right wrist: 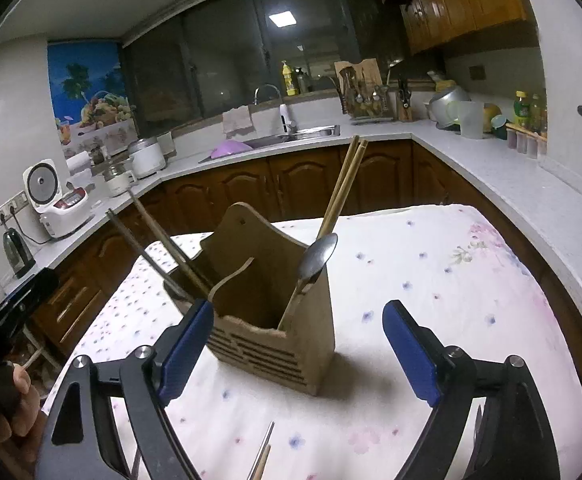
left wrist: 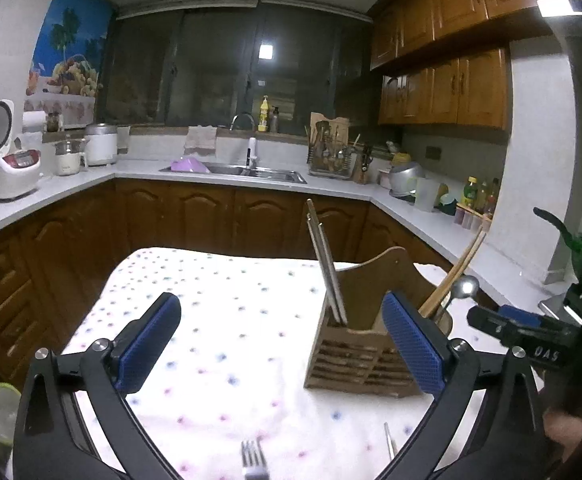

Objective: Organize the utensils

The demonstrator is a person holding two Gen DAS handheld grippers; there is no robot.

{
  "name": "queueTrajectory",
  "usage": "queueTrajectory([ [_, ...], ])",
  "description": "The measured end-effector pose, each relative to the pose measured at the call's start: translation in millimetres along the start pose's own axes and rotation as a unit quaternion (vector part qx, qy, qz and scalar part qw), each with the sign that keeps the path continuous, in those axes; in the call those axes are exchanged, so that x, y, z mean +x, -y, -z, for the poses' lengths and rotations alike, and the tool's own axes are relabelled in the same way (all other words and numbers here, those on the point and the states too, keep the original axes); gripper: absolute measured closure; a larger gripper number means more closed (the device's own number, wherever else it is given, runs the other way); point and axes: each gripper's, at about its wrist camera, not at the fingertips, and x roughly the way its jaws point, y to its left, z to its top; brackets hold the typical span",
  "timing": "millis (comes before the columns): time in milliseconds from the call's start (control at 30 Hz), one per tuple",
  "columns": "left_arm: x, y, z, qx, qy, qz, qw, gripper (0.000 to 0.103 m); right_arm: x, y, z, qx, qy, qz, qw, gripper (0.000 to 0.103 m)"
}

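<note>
A wooden utensil holder stands on a flower-print cloth. It holds dark chopsticks, bamboo chopsticks and a metal spoon. A fork lies on the cloth below my left gripper, which is open and empty. My right gripper is open and empty just before the holder; it also shows in the left wrist view. A thin utensil tip lies near the front.
The clothed table is ringed by a white counter with a rice cooker, a sink, a dish rack and bottles.
</note>
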Motion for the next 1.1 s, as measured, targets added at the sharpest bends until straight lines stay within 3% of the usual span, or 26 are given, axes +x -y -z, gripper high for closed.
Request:
queueTrajectory([
  [533, -72.7, -1.3, 28.8, 0.017, -0.007, 0.009, 0.9998, 0.0, -78.6, -30.2, 27.1, -0.03, 0.039, -0.02, 0.999, 0.004],
  [633, -84.4, 3.7, 33.3, 0.036, -0.017, 0.022, 0.999, 0.0, -95.5, -36.5, 33.9, -0.034, 0.051, -0.023, 0.998, 0.002],
  [767, -102.4, 10.2, 43.9, 0.071, -0.024, -0.001, 0.9972, 0.0, -115.8, -43.2, 44.9, -0.043, 0.061, -0.025, 0.997, 0.001],
  [900, -121.3, 0.6, 47.3, 0.053, -0.011, -0.029, 0.9981, 0.0, -132.9, -49.4, 55.8, -0.054, 0.071, -0.023, 0.996, 0.001],
  [1033, -139.1, -9.8, 41.8, 0.02, -0.001, 0.0, 0.9998, 0.0, -149.8, -55.3, 60.3, -0.063, 0.081, -0.025, 0.994, 0.001],
  [1100, -147.2, -10.0, 37.8, 0.019, 0.012, -0.003, 0.9997, 0.0, -158.2, -58.1, 59.2, -0.069, 0.087, -0.026, 0.994, 0.001],
])
